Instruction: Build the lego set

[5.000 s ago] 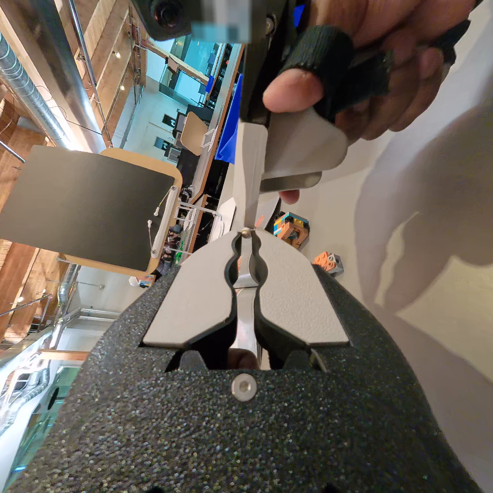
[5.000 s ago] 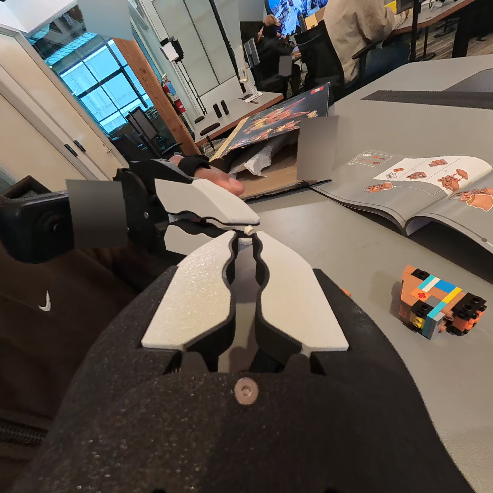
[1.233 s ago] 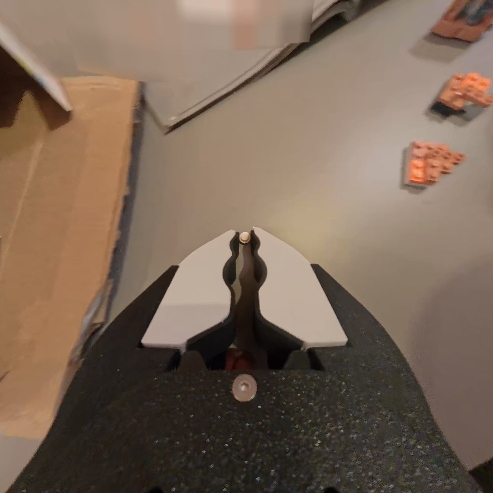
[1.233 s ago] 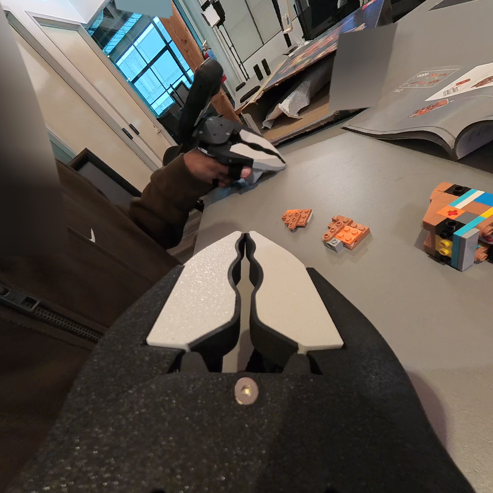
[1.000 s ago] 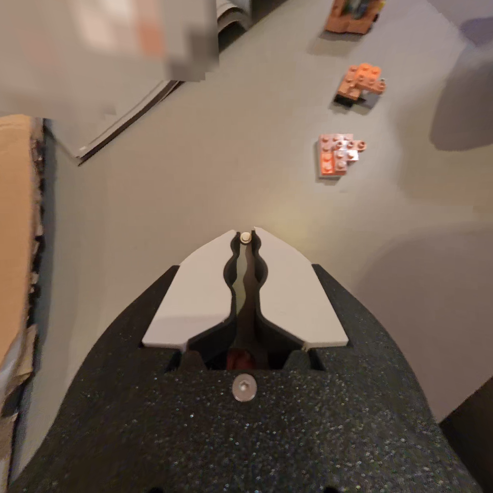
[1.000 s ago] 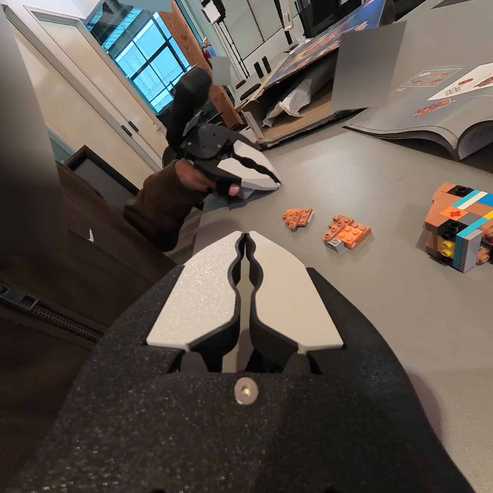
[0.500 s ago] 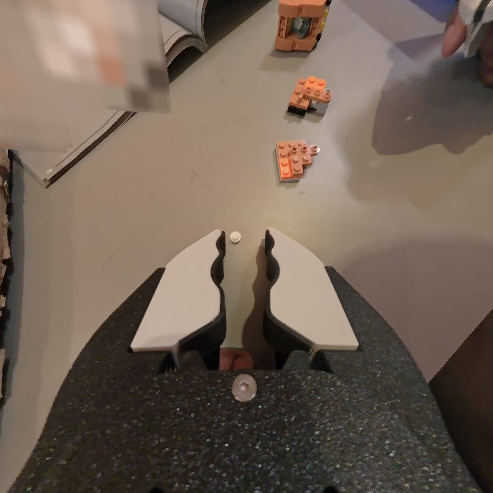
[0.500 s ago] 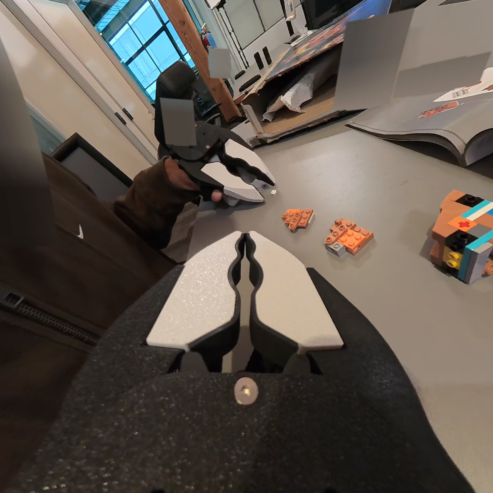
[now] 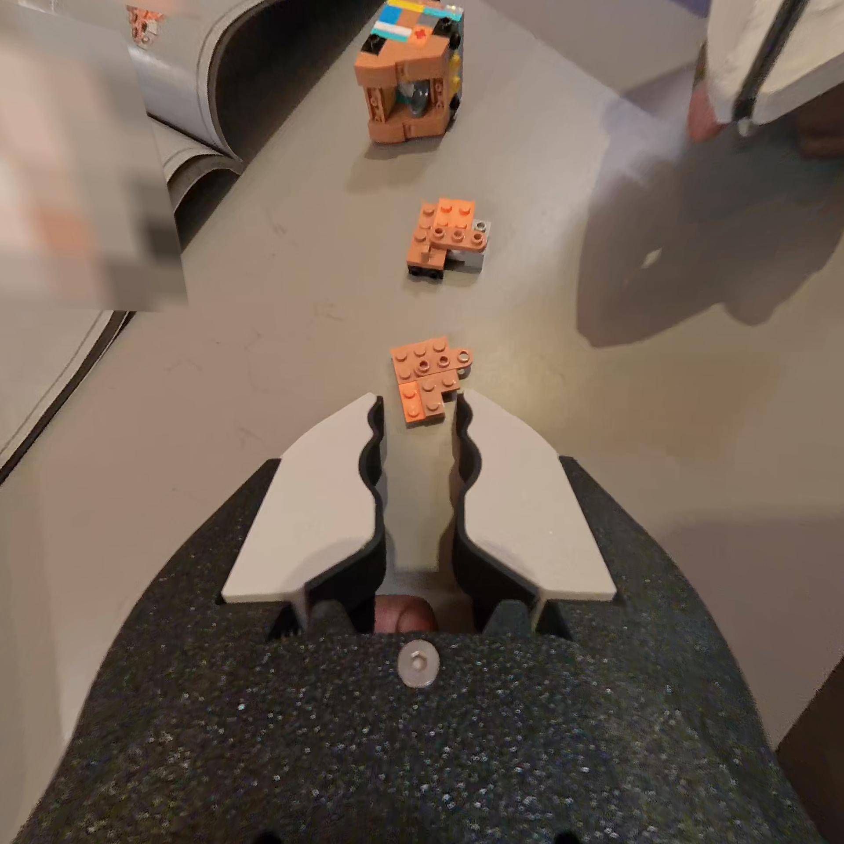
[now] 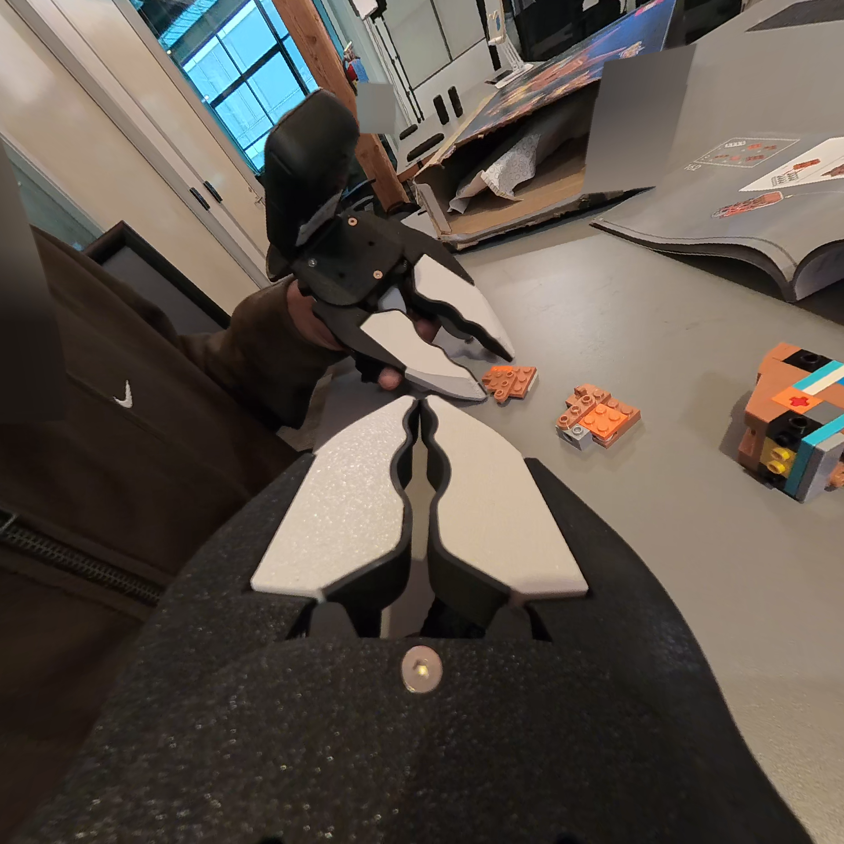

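My left gripper [image 9: 418, 397] is open and low over the grey table [image 9: 274, 365]. Its tips stand on either side of the near end of a flat orange plate piece [image 9: 427, 383]. The right wrist view shows the same: the left gripper [image 10: 495, 377] open, the flat plate piece [image 10: 511, 383] at its tips. Farther on lie a small orange and grey assembly [image 9: 450, 237] and a brown block with coloured stripes [image 9: 411, 87]. My right gripper [image 10: 419, 399] is shut and empty, held above the table's near side. The small white round piece is not in view.
An open instruction booklet [image 10: 730, 228] lies at the back, with an opened cardboard box [image 10: 502, 182] behind it. The assembly [image 10: 598, 420] and the striped block [image 10: 794, 438] sit to the right. The person's brown sleeve [image 10: 255, 342] is at the table edge. Left tips to right tips: about 11 centimeters. From the right gripper's tips to the striped block [image 10: 794, 438] is close to 12 centimeters. Look for it in the left wrist view [image 9: 452, 34] too.
My left gripper opened and let a small white round piece drop on the table, then moved forward to the flat orange plate piece. My right gripper stayed shut.
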The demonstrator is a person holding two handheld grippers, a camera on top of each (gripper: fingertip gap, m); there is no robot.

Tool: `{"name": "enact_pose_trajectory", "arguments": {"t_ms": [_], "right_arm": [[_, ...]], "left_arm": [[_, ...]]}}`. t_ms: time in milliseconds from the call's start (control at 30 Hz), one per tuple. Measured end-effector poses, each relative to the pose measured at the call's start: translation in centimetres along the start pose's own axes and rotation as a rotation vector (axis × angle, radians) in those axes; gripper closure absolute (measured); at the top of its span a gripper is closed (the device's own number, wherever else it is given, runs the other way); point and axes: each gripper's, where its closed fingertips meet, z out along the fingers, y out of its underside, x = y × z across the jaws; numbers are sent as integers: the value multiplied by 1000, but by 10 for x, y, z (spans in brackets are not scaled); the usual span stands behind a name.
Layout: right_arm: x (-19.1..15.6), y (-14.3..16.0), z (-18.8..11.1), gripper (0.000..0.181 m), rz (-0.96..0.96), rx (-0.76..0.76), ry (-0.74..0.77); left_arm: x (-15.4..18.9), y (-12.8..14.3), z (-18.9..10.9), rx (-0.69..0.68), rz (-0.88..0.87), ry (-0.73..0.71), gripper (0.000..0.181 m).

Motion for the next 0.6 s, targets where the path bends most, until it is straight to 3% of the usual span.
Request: {"name": "enact_pose_trajectory", "arguments": {"t_ms": [133, 333, 467, 600], "right_arm": [[-2, 1, 1, 181, -6, -12, -9], [-2, 1, 3, 181, -22, -16, 0], [-1, 1, 7, 181, -31, -21, 4], [-3, 3, 18, 181, -55, -56, -1]], "left_arm": [[1, -2, 3, -12, 18, 14, 162], [8, -7, 2, 32, 41, 50, 163], [-1, -10, -21, 134, 16, 20, 163], [-30, 14, -55, 151, -30, -88, 163]]}}
